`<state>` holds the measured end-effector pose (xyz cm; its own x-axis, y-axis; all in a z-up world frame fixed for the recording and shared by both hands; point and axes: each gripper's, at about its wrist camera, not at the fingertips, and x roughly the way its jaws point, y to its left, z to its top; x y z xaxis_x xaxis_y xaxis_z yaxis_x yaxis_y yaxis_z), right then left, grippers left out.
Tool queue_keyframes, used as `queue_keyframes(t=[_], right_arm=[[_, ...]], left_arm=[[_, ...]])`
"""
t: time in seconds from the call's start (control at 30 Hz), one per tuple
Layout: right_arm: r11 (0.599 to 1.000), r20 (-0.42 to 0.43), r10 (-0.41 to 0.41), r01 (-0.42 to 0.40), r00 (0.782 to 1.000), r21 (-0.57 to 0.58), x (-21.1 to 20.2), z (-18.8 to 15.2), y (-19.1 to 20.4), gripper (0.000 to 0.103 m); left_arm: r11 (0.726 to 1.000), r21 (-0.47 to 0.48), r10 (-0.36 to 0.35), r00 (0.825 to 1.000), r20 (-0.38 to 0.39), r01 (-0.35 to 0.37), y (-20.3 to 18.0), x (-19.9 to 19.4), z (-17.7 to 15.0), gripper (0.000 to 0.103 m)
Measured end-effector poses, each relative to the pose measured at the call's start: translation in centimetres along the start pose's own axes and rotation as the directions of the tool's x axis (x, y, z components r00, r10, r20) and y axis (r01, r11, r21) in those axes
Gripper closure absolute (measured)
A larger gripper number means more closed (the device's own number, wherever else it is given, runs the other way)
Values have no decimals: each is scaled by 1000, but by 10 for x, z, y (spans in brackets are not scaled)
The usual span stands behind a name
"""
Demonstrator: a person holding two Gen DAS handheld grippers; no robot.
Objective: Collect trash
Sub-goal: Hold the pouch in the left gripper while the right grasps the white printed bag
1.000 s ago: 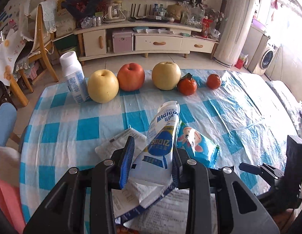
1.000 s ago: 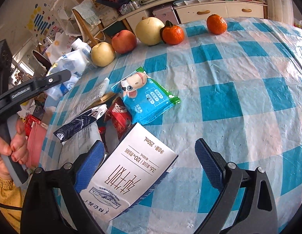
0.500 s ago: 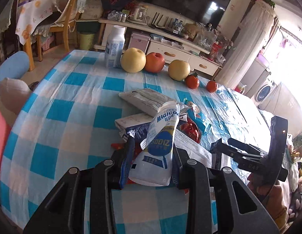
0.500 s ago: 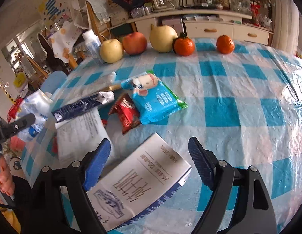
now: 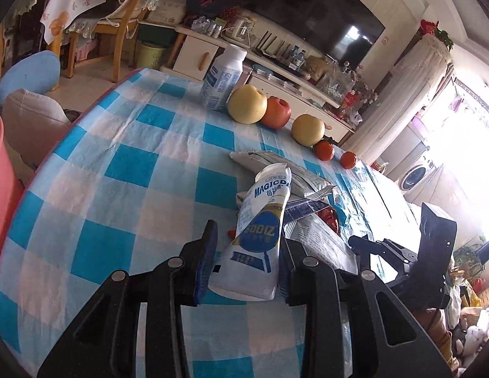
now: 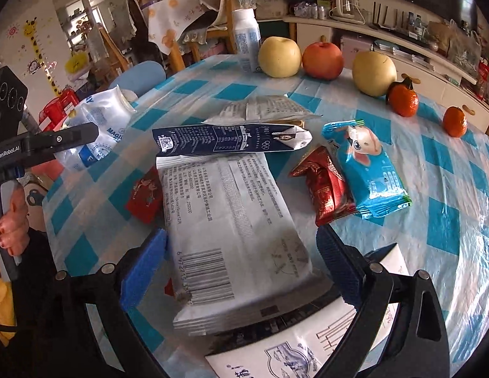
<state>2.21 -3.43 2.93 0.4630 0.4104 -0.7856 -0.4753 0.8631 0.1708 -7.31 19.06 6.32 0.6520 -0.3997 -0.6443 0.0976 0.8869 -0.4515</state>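
Observation:
My left gripper [image 5: 247, 247] is shut on a white and blue drink pouch [image 5: 263, 233], held above the checked tablecloth [image 5: 124, 170] near its left side. In the right wrist view the same pouch [image 6: 99, 129] hangs at the table's left edge. My right gripper [image 6: 241, 263] points down over a flat grey-white packet [image 6: 231, 214]; its jaws are opening, one on each side of the packet, not pressing it. Around it lie a dark blue carton [image 6: 225, 140], a red wrapper [image 6: 326, 189], a blue wipes pack [image 6: 367, 170] and a white carton [image 6: 307, 349].
Pears, an apple [image 6: 322, 60], two tangerines and a white bottle [image 6: 247, 41] stand in a row along the far edge. A small red wrapper [image 6: 143, 195] lies left of the packet. A red bin [image 5: 0, 195] stands off the table's left side, with chairs beyond.
The left gripper has carried the pouch leftward, away from the litter pile. The right gripper has shifted left from over the white carton to over the grey-white packet, rolling as it went.

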Motion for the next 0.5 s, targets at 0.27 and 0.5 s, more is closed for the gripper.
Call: queue_keyframes(t=[0.27,0.5], right_arm=[[998,-21,-58,57,998,-41,20,-1,13,7],[999,13,-46,46,999,4,9,1,15,24]], left_arm=[[1000,-30,7,1000,4,-7,23,3,4,67],[999,-9,31,999,12,-30,25,4,7,67]])
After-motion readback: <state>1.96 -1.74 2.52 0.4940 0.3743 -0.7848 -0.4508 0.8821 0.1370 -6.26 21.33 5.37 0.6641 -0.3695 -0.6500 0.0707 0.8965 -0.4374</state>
